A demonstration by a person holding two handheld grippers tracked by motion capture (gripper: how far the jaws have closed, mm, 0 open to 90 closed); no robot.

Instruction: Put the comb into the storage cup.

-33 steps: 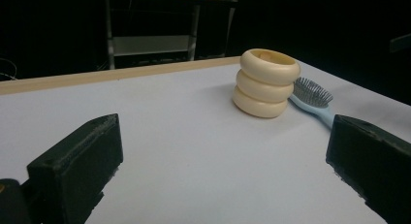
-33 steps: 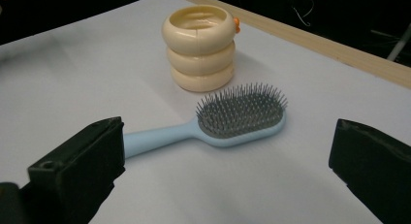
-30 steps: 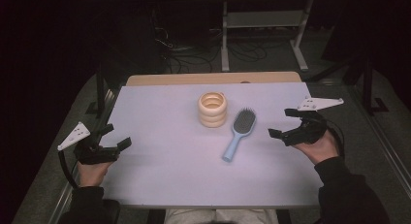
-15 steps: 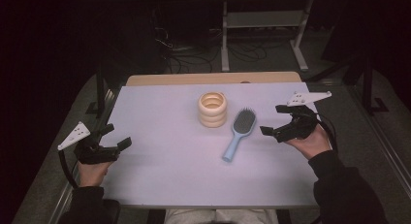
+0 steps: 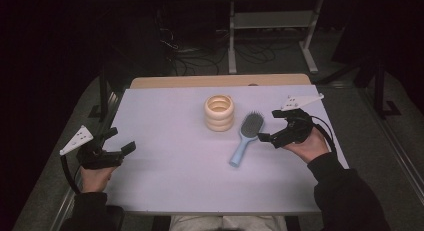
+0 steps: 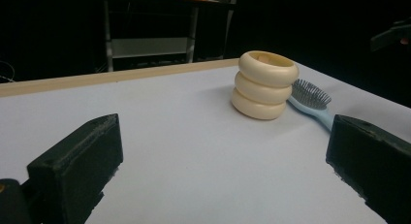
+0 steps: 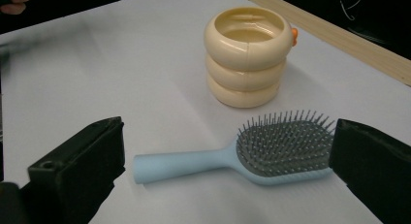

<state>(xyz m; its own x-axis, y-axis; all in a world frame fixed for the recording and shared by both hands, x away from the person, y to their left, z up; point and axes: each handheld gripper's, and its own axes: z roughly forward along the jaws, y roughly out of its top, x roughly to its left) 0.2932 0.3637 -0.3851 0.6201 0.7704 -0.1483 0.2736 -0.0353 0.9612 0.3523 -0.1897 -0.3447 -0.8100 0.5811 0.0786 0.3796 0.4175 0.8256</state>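
Left gripper (image 5: 117,143): we hold it wide apart, idle at lower left.
Cream holder (image 5: 219,112): upright at centre.
Hairbrush (image 5: 245,138): flat, right of centre, just beside the holder.
Right gripper (image 5: 267,126): wide apart beside the brush head; we should square the jaws across the handle.

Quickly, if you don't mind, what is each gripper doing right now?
Left gripper: open, holding nothing.
Right gripper: open, empty, beside the hairbrush.
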